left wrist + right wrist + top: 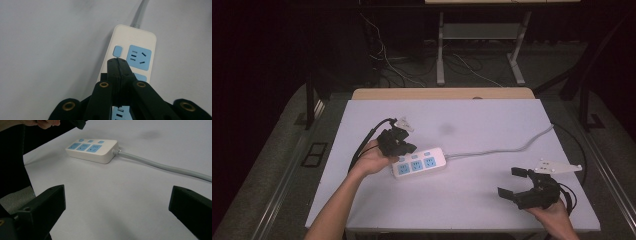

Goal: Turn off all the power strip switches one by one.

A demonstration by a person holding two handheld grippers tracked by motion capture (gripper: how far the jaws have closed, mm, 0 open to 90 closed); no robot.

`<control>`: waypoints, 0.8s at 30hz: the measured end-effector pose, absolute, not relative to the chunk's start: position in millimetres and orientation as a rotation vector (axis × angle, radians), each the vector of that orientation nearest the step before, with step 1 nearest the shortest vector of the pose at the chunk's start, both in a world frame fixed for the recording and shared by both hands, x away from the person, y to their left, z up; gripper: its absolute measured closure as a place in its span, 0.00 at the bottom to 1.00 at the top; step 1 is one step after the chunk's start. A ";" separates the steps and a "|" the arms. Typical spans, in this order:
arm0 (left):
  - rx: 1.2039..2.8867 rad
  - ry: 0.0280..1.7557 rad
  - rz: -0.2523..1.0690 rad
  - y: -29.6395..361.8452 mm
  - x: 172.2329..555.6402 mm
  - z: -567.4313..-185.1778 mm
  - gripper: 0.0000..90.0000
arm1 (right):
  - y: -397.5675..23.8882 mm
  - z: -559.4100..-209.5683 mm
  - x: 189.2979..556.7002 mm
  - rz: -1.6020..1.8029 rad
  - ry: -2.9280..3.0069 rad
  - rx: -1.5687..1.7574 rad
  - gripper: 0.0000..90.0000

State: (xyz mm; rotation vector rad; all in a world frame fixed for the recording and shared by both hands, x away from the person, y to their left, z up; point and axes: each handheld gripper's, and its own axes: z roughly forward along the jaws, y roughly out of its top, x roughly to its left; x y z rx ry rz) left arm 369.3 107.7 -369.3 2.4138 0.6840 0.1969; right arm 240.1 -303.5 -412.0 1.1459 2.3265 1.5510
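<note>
Power strip (419,163) sits centre-left in the high view, long axis running left-right w/ slight upward tilt, cord (502,148) exiting right. Left gripper (411,148), jaws pressed together on nothing, hovers right over its switch row. Right gripper (512,182), spread wide, well apart at lower right. Plenty of bare table (492,120) around.

Bare table (472,195) lies between the power strip (419,163) and the right gripper (513,184); only its grey cord (502,148) crosses the surface
</note>
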 end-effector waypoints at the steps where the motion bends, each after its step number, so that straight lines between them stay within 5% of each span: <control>1: 2.413 0.686 0.198 107.8 370.2 -370.0 0.99 | -303.5 -412.0 240.2 1.551 2.327 1.146 0.01; 24: 2.436 0.698 0.182 100.3 380.3 -388.2 0.99 | -303.5 -412.3 240.0 1.547 2.336 1.139 0.01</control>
